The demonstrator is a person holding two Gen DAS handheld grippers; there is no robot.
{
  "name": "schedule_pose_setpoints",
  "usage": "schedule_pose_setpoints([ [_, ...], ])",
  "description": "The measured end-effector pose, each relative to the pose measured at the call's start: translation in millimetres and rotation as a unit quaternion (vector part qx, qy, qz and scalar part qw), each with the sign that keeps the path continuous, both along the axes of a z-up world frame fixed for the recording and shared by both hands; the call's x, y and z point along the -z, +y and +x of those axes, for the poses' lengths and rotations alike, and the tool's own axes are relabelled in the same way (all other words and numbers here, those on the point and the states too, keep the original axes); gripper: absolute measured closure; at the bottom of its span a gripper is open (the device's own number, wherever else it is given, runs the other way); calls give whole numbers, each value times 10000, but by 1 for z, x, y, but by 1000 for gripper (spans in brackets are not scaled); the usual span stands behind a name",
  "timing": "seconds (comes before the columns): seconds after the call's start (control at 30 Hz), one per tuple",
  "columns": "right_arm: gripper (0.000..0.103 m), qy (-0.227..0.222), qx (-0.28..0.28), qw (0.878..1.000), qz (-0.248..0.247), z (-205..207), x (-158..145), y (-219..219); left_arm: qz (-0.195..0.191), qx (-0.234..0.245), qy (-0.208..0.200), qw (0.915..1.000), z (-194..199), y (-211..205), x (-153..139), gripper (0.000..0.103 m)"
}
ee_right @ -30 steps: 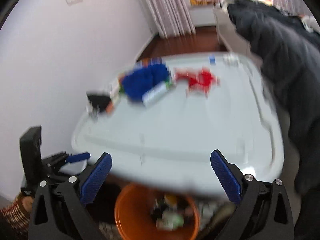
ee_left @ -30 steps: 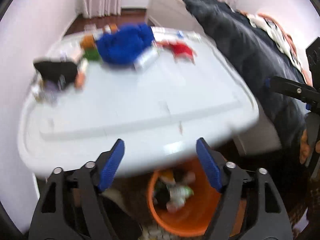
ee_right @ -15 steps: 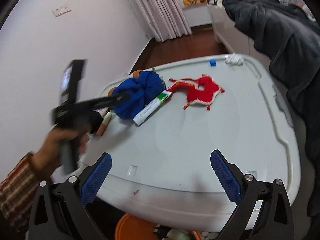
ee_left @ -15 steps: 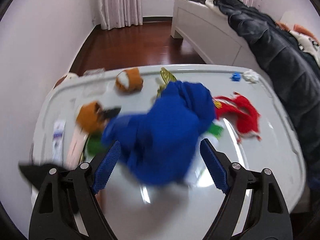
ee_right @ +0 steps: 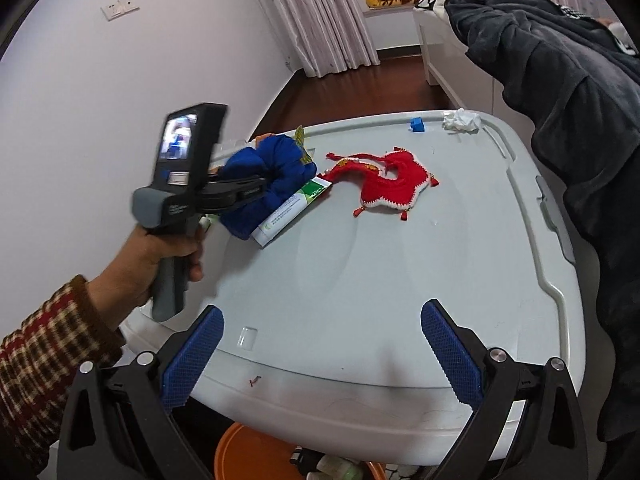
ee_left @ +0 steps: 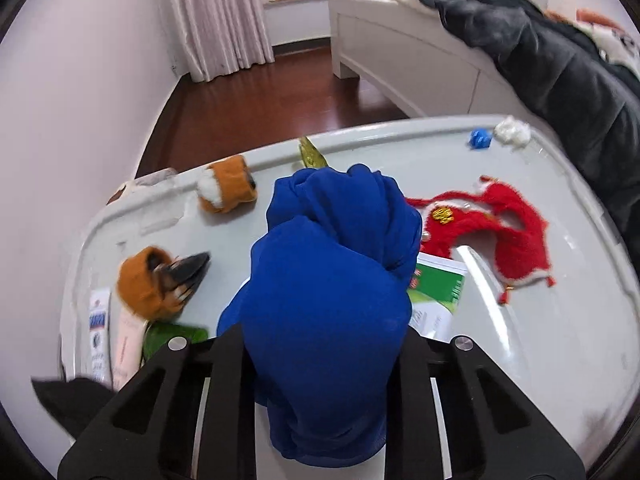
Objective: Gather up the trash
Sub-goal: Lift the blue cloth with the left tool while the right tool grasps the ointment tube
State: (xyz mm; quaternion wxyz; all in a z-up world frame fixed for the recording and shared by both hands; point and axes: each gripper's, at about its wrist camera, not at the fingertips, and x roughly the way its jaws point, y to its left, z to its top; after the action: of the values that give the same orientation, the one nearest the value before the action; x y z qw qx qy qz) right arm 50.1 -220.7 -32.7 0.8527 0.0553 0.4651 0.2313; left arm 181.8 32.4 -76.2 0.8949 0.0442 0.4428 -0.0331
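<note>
In the left wrist view, the left gripper (ee_left: pixel 320 364) has its two black fingers (ee_left: pixel 224 364) drawn in on either side of a bundled blue cloth (ee_left: pixel 332 280). The jaws are closing, and the cloth fills the gap between them, bulging up and forward past the fingertips. The pads themselves are hidden by the fabric. From the right wrist view the same gripper (ee_right: pixel 256 188) bites into the side of the blue cloth (ee_right: pixel 272 176), with a hand (ee_right: pixel 156 256) in a checked sleeve (ee_right: pixel 44 344) round its handle.

Just beyond the fingers on the right, a green-and-white tube (ee_left: pixel 436 296) pokes out from under the cloth. On the left, near the fingers, lie an orange plush piece (ee_left: pixel 152 280), a green scrap (ee_left: pixel 172 336) and flat packets (ee_left: pixel 100 328) at the edge of the white table (ee_left: pixel 540 360). Farther out, right of the cloth, a red knitted piece (ee_left: pixel 492 224) lies flat and apart from it. Another orange-and-white plush piece (ee_left: pixel 226 188) sits beyond on the left, and a yellow-green wrapper (ee_left: pixel 312 154) peeps out behind the cloth. At the far rim are a small blue block (ee_left: pixel 480 139) and a crumpled white tissue (ee_left: pixel 513 132), side by side.

The right gripper (ee_right: pixel 320 356) hangs over the near edge of the table with its blue-padded fingers (ee_right: pixel 450 354) spread wide and nothing between them. Below them, under the table edge, the rim of an orange bin (ee_right: pixel 240 452) shows, with rubbish inside.
</note>
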Motion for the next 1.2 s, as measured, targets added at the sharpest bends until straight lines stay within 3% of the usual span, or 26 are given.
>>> schedule_pose_setpoints([
  [0.23, 5, 21, 27, 9998, -177, 8, 12, 6, -518, -403, -434, 9969, -64, 21, -54, 82],
  [0.4, 5, 554, -105, 9983, 115, 36, 32, 36, -792, -541, -786, 9923, -115, 30, -66, 82],
  [0.53, 5, 391, -4, 9991, -183, 78, 39, 80, -885, -480, -803, 9917, -123, 42, -61, 82],
  [0.63, 5, 542, 103, 9978, -378, 115, 57, 116, -991, -510, -746, 9910, -124, 52, -59, 82],
  [0.77, 6, 383, 96, 9939, -1033, 140, 74, 153, -1035, -621, -881, 9888, -132, 71, -66, 81],
  [0.93, 6, 551, 97, 9878, -1450, 156, 94, 169, -1184, -768, -943, 9855, -141, 92, -69, 81],
  [1.03, 4, 425, 65, 9839, -1736, 157, 99, 173, -1255, -760, -941, 9847, -144, 96, -70, 81],
  [1.2, 4, 361, -64, 9834, -1777, 159, 99, 173, -1395, -643, -927, 9838, -143, 94, -72, 80],
])
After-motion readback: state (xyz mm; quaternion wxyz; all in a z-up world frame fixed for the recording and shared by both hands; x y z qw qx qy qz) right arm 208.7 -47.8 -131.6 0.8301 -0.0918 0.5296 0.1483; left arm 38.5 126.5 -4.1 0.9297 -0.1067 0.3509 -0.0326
